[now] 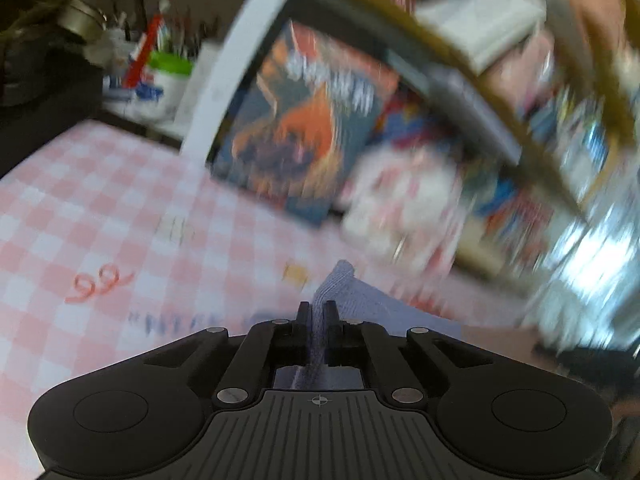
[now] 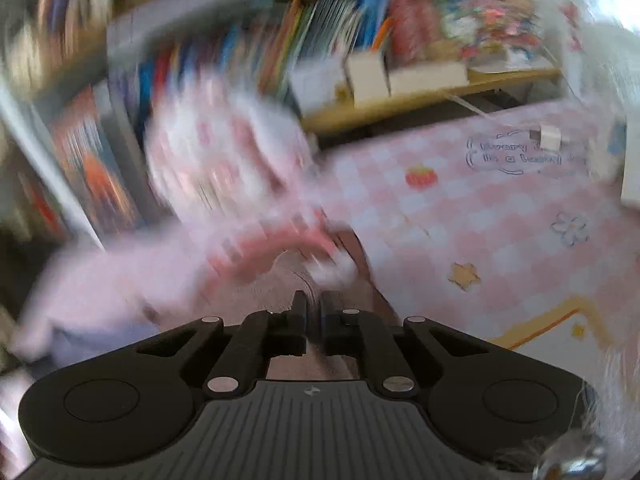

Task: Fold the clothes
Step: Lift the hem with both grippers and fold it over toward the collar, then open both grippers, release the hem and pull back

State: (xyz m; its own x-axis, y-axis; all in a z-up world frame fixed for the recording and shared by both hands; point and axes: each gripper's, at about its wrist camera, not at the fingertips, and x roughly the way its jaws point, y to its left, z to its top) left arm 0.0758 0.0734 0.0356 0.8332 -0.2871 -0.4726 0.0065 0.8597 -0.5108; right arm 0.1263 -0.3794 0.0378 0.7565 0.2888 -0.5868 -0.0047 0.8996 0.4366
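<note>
My left gripper is shut on a fold of pale lavender ribbed cloth, held above the pink checked tablecloth. My right gripper is shut on the same kind of pale ribbed garment; it spreads to the left as a blurred lavender-pink mass. A white and pink patterned item sits blurred beyond it and also shows in the left wrist view. Both views are motion-blurred.
A bookshelf with many books runs along the far edge of the table. A large comic book leans against a white post. A pen cup stands at the far left. The tablecloth carries printed stickers.
</note>
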